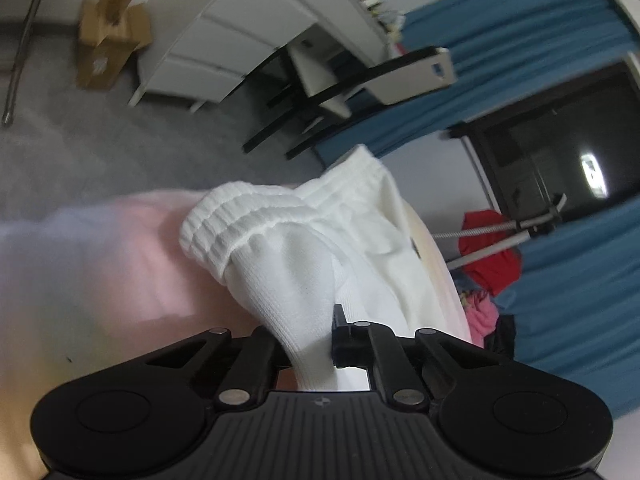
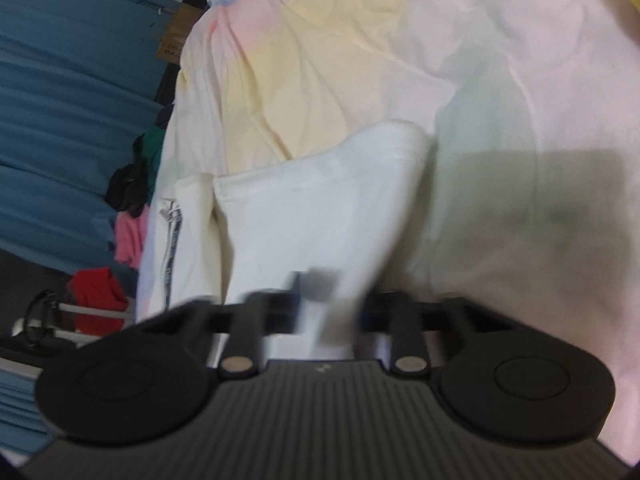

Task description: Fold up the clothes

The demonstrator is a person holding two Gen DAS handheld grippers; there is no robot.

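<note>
A white garment with a ribbed elastic waistband (image 1: 280, 224) is held up over a bed with a pastel sheet (image 1: 100, 264). My left gripper (image 1: 306, 344) is shut on the white garment's cloth just below the waistband. In the right wrist view the same white garment (image 2: 320, 216) hangs down over the pastel sheet (image 2: 480, 80), with a grey-striped edge (image 2: 172, 248) at its left. My right gripper (image 2: 332, 312) is shut on the white garment's lower part; the view is blurred by motion.
A white drawer unit (image 1: 224, 40), a black-legged chair (image 1: 360, 80) and a cardboard box (image 1: 108, 36) stand on grey carpet. Blue curtains (image 1: 520, 32) and a dark window (image 1: 560, 152) lie beyond. Red and pink clothes (image 2: 100, 292) pile beside the bed.
</note>
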